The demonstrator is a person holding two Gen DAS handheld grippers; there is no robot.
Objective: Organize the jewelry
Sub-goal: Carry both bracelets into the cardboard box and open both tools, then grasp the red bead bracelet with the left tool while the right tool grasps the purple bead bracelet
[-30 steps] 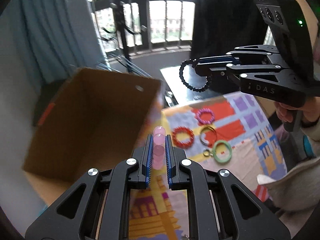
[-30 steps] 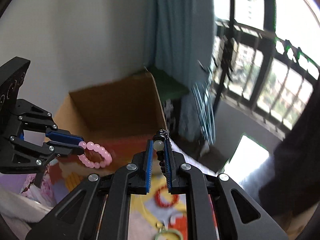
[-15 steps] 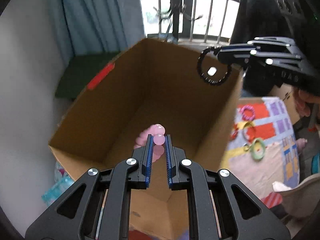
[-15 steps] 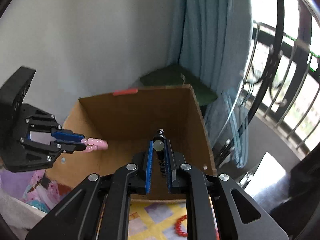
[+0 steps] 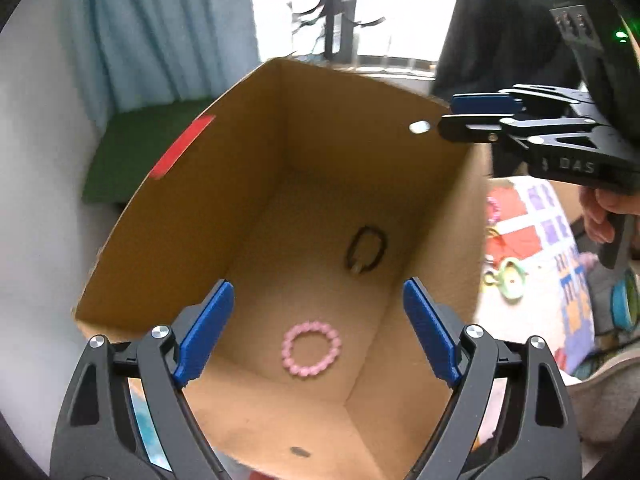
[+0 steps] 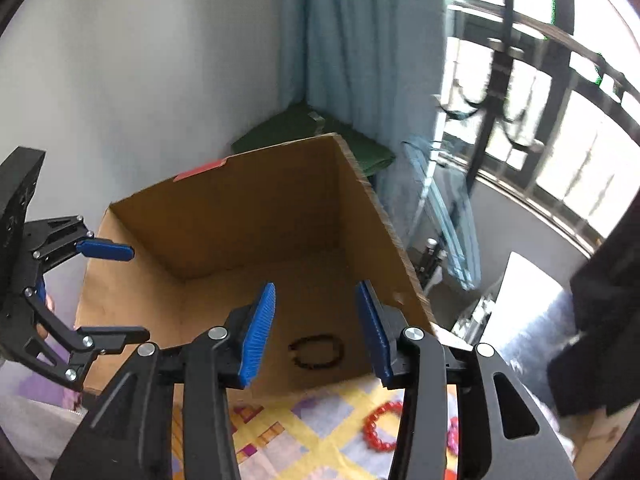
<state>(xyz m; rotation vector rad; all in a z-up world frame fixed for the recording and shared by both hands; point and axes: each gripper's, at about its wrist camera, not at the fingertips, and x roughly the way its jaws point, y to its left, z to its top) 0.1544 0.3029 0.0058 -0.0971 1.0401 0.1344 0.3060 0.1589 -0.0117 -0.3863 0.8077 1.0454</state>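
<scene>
Cardboard box, open top, stands on the patterned cloth at its far edge. Left gripper hangs over the box's near rim, jaws wide apart, nothing between them. Right gripper sits above the box's right rim, jaws apart, empty. Pink bead bracelet lies flat on the box floor near the front wall. Black bead bracelet lies deeper in, toward the right wall. Red bracelet rests on the cloth outside.

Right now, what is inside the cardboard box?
Two bracelets lie apart on the floor of the cardboard box: a pink bead bracelet near the front and a black bead bracelet farther back. The near wall hides the front floor strip.
</scene>
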